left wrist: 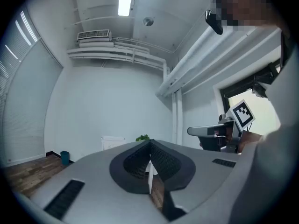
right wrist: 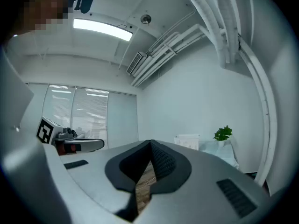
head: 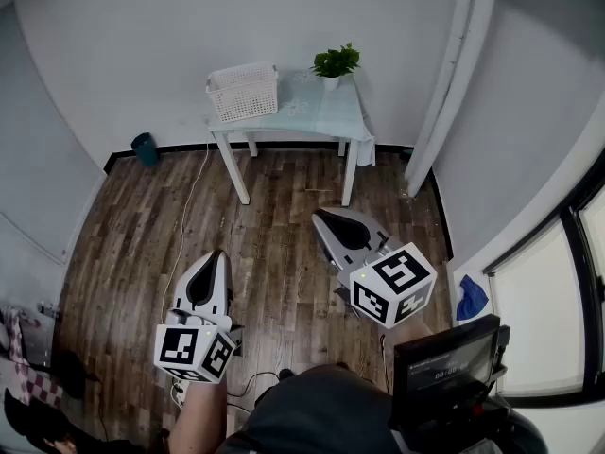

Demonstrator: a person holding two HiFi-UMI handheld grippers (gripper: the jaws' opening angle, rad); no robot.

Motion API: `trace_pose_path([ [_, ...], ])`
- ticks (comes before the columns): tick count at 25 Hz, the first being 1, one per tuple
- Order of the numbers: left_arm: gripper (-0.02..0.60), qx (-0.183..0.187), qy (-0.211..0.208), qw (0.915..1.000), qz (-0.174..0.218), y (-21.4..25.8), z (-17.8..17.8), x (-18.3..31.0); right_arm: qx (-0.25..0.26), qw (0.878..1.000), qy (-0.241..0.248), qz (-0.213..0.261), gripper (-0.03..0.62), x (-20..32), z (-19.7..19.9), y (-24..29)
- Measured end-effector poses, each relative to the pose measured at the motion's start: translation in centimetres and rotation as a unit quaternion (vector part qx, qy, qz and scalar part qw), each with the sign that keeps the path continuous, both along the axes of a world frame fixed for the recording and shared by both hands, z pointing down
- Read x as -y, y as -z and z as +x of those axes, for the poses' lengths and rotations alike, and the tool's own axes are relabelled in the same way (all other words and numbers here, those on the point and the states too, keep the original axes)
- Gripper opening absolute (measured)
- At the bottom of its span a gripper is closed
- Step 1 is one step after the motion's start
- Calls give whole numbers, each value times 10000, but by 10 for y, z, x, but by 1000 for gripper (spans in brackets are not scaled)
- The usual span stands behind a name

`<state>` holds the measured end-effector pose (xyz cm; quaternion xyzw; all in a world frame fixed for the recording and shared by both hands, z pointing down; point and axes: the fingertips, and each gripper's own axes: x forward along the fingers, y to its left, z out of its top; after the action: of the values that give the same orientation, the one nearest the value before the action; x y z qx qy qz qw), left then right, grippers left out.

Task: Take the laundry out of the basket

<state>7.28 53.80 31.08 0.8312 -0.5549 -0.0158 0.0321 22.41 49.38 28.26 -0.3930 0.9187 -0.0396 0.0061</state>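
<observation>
Nothing of the task looks done yet: the basket [head: 243, 91] stands on the table [head: 326, 112] against the far wall, well ahead of both tools and out of their reach, with a plant [head: 337, 61] just beside it at the table's other end. From here the basket's inside cannot be seen, so no laundry shows, and none lies on the table or the floor [head: 274, 206] between. By my reading everything is left to do: walk up to the table, reach into the basket, and lift the pieces out. The left hand-held gripper [head: 221, 255] is held low and close to the person's body, pointing level toward the table; its jaws are pressed together at the tips with nothing between them, only floor showing through the gap lower down. In its own view the basket [left wrist: 112, 143] and plant [left wrist: 142, 137] sit straight ahead, just above the jaw tips. The right hand-held gripper [head: 319, 218] is carried a little further forward, also level, its jaws likewise pressed together and empty; from it the basket [right wrist: 188, 141] lies ahead and to its right.
</observation>
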Motion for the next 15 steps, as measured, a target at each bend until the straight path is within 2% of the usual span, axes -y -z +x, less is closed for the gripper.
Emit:
trace_pose_path([
  [7,9,-51,-76,9999,105,0,0,5,-32,10000,53,48,15,6,-6,1],
  [15,9,-123,-161,9997,124,-1,-16,7,35,10000,-33,-50,17,9,-21,-1],
])
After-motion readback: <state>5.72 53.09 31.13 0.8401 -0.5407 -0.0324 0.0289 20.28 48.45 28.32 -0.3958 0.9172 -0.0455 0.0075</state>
